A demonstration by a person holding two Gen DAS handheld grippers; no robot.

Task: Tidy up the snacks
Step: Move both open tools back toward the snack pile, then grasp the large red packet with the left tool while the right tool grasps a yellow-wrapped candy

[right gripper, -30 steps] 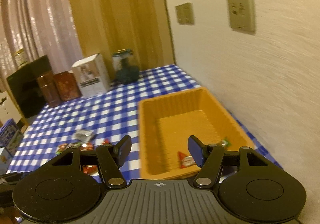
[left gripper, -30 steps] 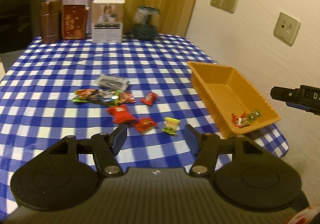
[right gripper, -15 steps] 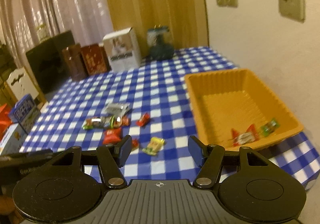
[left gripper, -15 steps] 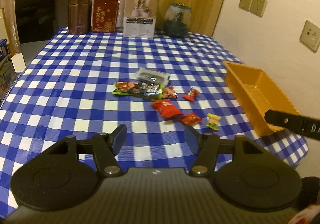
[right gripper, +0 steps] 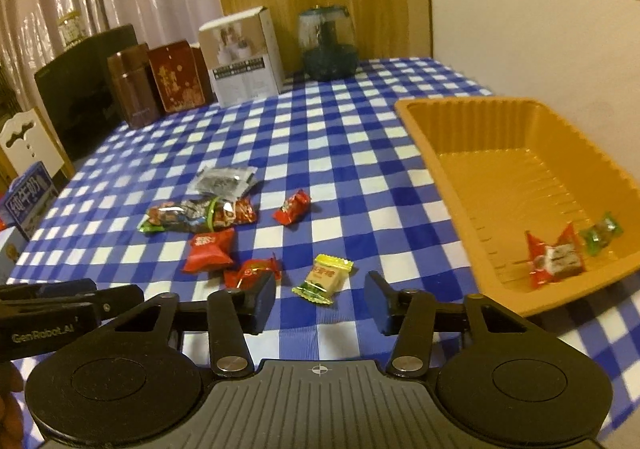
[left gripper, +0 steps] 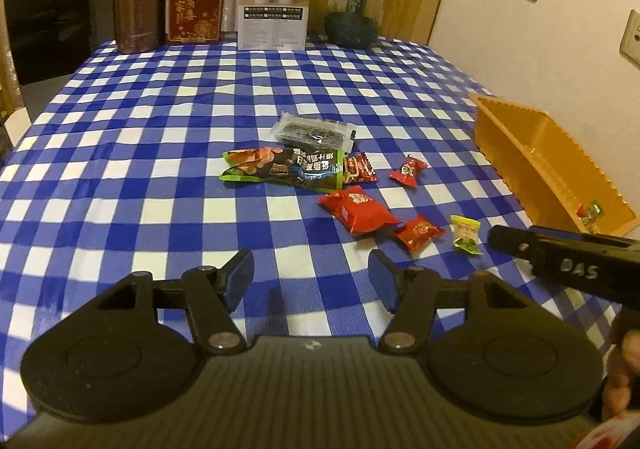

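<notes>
Surface (left gripper: pixel 160 137): blue-and-white checked cloth.

Snacks, loose, gathered toward the surface's near right part:
- clear dark packet (left gripper: pixel 314 132), farthest back
- long green packet (left gripper: pixel 282 168), lying just before it
- small red wrapper (left gripper: pixel 359 168) touching the green packet's right end
- red candy (left gripper: pixel 408 170), apart to the right
- large red pouch (left gripper: pixel 358 209)
- red sweet (left gripper: pixel 418 231), just beside the pouch
- yellow-green sweet (right gripper: pixel 323 278), nearest the tray.

Orange tray (right gripper: pixel 516 165): at the right edge; holds a red-and-white sweet (right gripper: pixel 554 259) and a green sweet (right gripper: pixel 600 233) in its near corner.

Far edge: brown canister (left gripper: pixel 140 5), red box (left gripper: pixel 195 3), white box (left gripper: pixel 275 1), glass jar (left gripper: pixel 354 17).

Left gripper (left gripper: pixel 311 280): jaws apart, empty, over the near edge.

Right gripper (right gripper: pixel 320 303): jaws apart, empty, over the near edge, the yellow-green sweet lying just beyond them.
</notes>
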